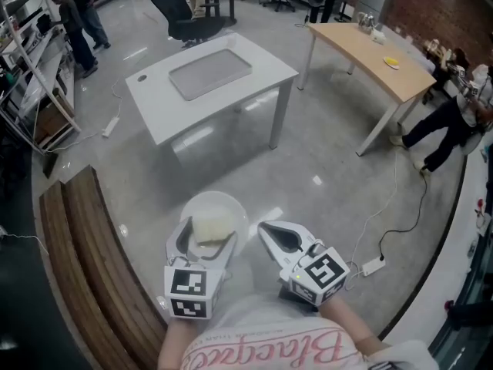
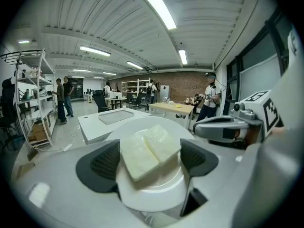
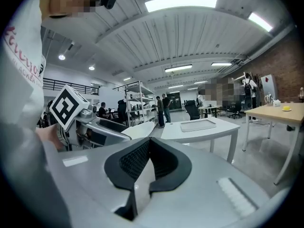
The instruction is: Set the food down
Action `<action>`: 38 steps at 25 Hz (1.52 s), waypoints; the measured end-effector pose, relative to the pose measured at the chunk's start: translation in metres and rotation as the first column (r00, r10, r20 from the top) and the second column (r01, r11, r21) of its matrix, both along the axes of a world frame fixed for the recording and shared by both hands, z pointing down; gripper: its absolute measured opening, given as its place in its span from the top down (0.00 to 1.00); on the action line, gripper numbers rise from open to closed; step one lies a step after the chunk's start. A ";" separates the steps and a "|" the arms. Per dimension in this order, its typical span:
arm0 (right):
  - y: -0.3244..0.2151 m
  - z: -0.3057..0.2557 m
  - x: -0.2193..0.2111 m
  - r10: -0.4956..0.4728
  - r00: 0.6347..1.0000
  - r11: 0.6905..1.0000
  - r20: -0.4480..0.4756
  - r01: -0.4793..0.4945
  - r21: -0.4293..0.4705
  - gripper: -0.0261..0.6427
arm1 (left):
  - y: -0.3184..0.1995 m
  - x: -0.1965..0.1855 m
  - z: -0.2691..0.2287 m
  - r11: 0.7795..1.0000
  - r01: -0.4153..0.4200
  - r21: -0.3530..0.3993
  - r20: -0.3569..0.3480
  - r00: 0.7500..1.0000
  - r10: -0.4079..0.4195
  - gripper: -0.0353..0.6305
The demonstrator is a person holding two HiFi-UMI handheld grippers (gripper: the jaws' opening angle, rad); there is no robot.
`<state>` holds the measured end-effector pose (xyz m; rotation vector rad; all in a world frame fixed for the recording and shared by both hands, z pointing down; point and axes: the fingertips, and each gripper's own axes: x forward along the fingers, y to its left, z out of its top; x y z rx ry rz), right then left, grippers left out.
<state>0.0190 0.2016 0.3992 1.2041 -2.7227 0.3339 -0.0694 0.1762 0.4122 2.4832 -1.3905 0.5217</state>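
A white plate carries two pale, pressed slices of food and hangs in the air over the floor. My left gripper is shut on the plate, with one jaw at each side of it. In the left gripper view the food lies on the plate between the dark pads. My right gripper hovers just right of the plate, shut and empty. In the right gripper view its pads meet. A white table with a grey tray stands ahead.
A wooden bench runs along my left. Further right stands a wooden table with small items on it. A power strip and its cable lie on the floor at right. An office chair and shelving stand beyond, with people about.
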 end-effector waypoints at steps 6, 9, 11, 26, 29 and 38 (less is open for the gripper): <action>-0.053 -0.008 -0.005 0.013 0.998 1.000 -0.067 -0.012 0.007 0.96 | -0.052 -0.006 -0.001 1.000 -0.004 -0.007 -0.028 1.000 0.004 0.35; -0.075 -0.010 -0.012 -0.003 0.998 1.000 -0.066 0.005 0.022 0.96 | -0.076 -0.010 -0.006 1.000 -0.010 0.003 -0.037 0.999 0.010 0.35; -0.089 -0.010 -0.016 -0.005 0.998 1.000 -0.069 0.006 0.022 0.96 | -0.090 -0.013 -0.008 1.000 -0.014 0.007 -0.041 0.999 0.015 0.35; -0.168 -0.020 -0.036 0.009 0.992 0.999 -0.125 -0.005 0.033 0.96 | -0.168 -0.026 -0.013 1.000 -0.008 0.026 -0.069 0.998 0.010 0.35; -0.177 -0.016 -0.036 0.002 0.992 1.000 -0.125 0.002 0.030 0.96 | -0.178 -0.023 -0.015 0.999 -0.014 0.035 -0.067 0.998 0.016 0.35; -0.216 -0.007 -0.027 0.017 0.995 1.000 -0.100 -0.017 0.010 0.96 | -0.221 -0.016 -0.012 1.000 -0.017 0.019 -0.042 0.999 0.018 0.35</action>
